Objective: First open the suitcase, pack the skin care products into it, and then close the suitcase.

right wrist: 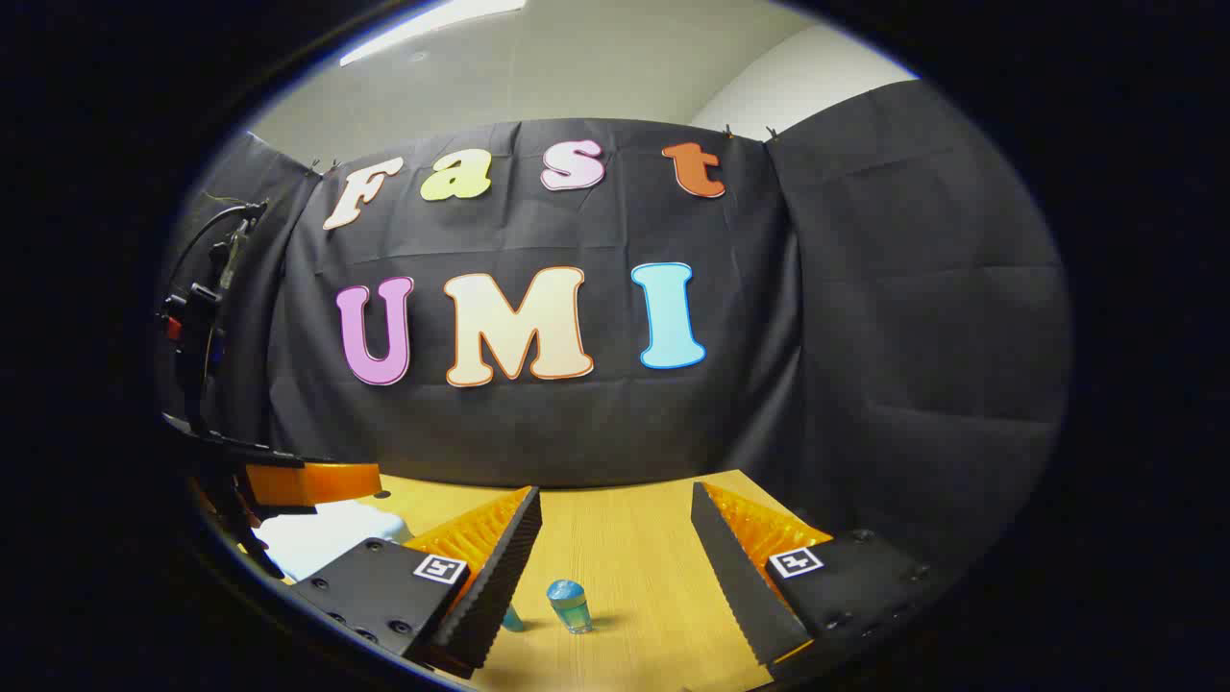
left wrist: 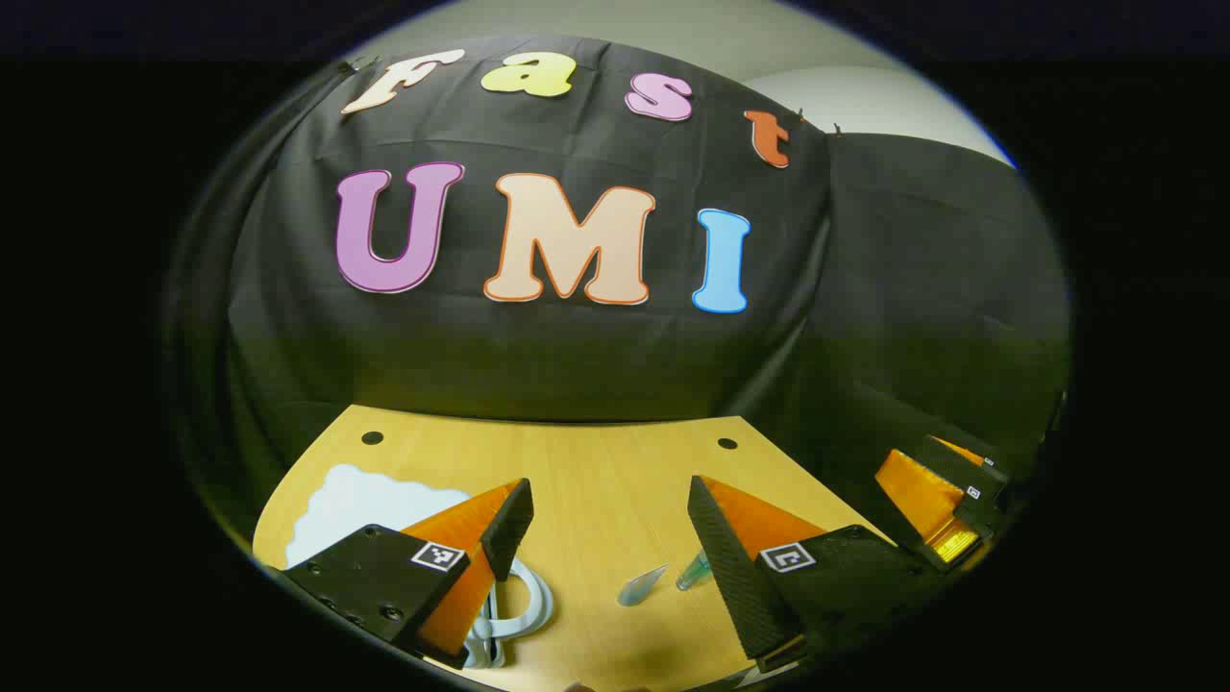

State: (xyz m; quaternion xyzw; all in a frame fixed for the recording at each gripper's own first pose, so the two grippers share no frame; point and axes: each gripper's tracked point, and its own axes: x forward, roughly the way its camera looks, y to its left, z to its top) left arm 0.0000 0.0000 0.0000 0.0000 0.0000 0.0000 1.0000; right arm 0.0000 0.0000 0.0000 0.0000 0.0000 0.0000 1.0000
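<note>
A pale blue-white suitcase (left wrist: 360, 500) with a scalloped, cloud-like edge lies flat on the wooden counter (left wrist: 596, 490), toward its left rear corner. It looks closed, though only part of it is visible, so this is a judgement. A looped whitish handle or strap (left wrist: 524, 605) curls on the counter just beside the suitcase, nearer the camera.

To the right of the suitcase, well apart from it, lie small skin care items: a slim, pale, leaf-shaped sachet (left wrist: 641, 584) and a little greenish clear vial (left wrist: 694, 571). In the right gripper view, a short clear bottle with a rounded blue cap (right wrist: 569, 604) stands upright on the counter, with another small teal item (right wrist: 512, 620) just beside it, partly hidden.

The left tongs (left wrist: 610, 529) hang above the counter, spread wide and holding nothing. The right tongs (right wrist: 615, 548) are likewise wide apart and empty, and also appear as a second tool (left wrist: 947, 509) far right of the suitcase.

The opening step seems to be in hand, nothing yet packed. The next move likely calls for reaching the suitcase's edge or zip and lifting its lid.

The counter is smooth, light wood grain. The fingers (right wrist: 490, 577) are wedge-shaped with ridged faces.
</note>
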